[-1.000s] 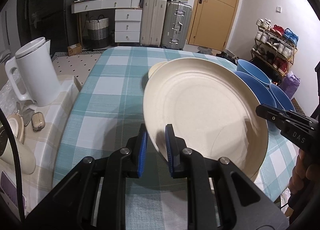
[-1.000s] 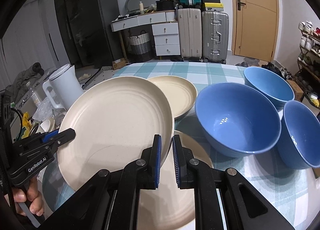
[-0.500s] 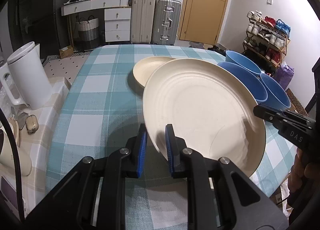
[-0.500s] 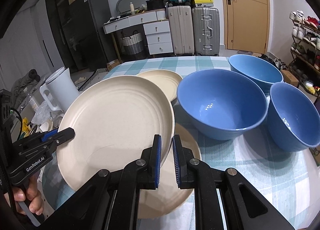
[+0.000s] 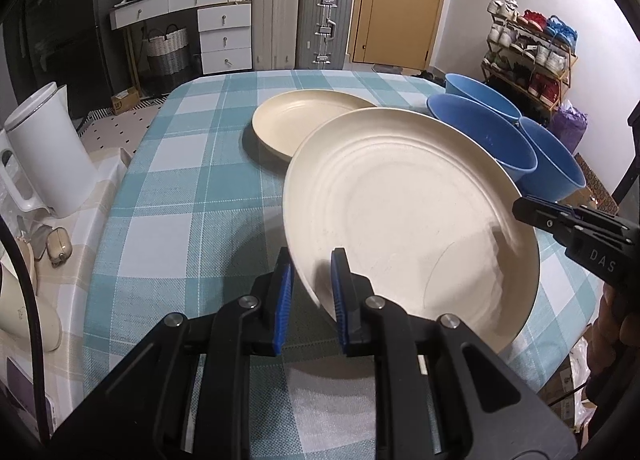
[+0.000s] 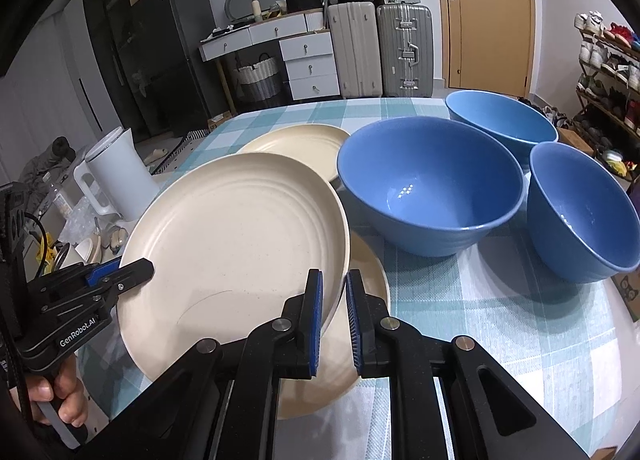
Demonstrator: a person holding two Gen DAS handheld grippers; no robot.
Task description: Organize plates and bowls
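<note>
A large cream plate (image 5: 404, 220) is held in the air between both grippers, also seen in the right wrist view (image 6: 236, 244). My left gripper (image 5: 311, 288) is shut on its near-left rim. My right gripper (image 6: 333, 312) is shut on its right rim. A second large cream plate (image 6: 356, 340) lies on the table under it, mostly hidden. A smaller cream plate (image 5: 308, 124) lies further back on the table. Three blue bowls (image 6: 428, 188) (image 6: 580, 212) (image 6: 500, 120) stand to the right.
The table has a teal checked cloth (image 5: 192, 180). A white kettle (image 5: 48, 156) stands on a side counter to the left, with small items beside it. Suitcases (image 5: 324, 24), drawers and a shoe rack (image 5: 528, 56) stand beyond the table.
Both grippers have carried the large plate back toward the near edge and lower; the smaller plate and the bowls now show further ahead. Both grips are unchanged.
</note>
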